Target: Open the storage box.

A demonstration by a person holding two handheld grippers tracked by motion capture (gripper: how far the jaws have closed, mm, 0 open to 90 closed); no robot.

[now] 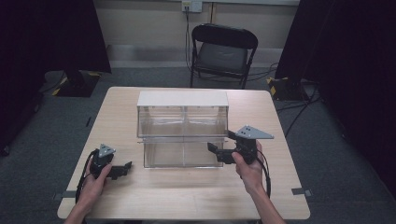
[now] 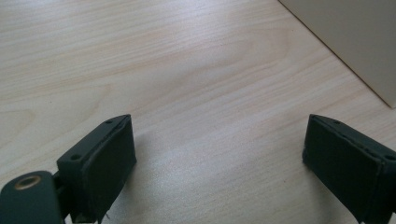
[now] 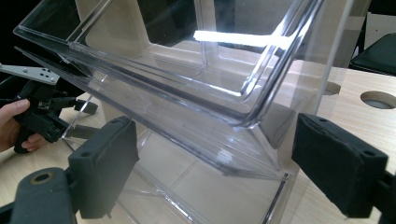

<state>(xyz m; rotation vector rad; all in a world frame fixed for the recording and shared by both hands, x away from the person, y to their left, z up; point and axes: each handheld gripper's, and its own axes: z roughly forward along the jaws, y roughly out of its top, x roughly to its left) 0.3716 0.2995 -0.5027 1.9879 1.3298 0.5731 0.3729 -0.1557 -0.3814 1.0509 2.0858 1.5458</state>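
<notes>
Your right tool (image 1: 222, 148), jaws wide, approached the clear bin's (image 1: 182, 122) tilted drawer; next, grip its edge.

Glossy clear plastic bin (image 1: 182, 126), matt pale wood-grain table (image 1: 187, 196), matt black jaws.

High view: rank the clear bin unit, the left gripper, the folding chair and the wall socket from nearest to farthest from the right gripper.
Measured from the right gripper:
1. Clear bin unit, right at its jaws, mid-table.
2. Left gripper, across the table's near left side.
3. Folding chair, on the floor beyond the table's far edge.
4. Wall socket, on the back wall above the chair.
</notes>
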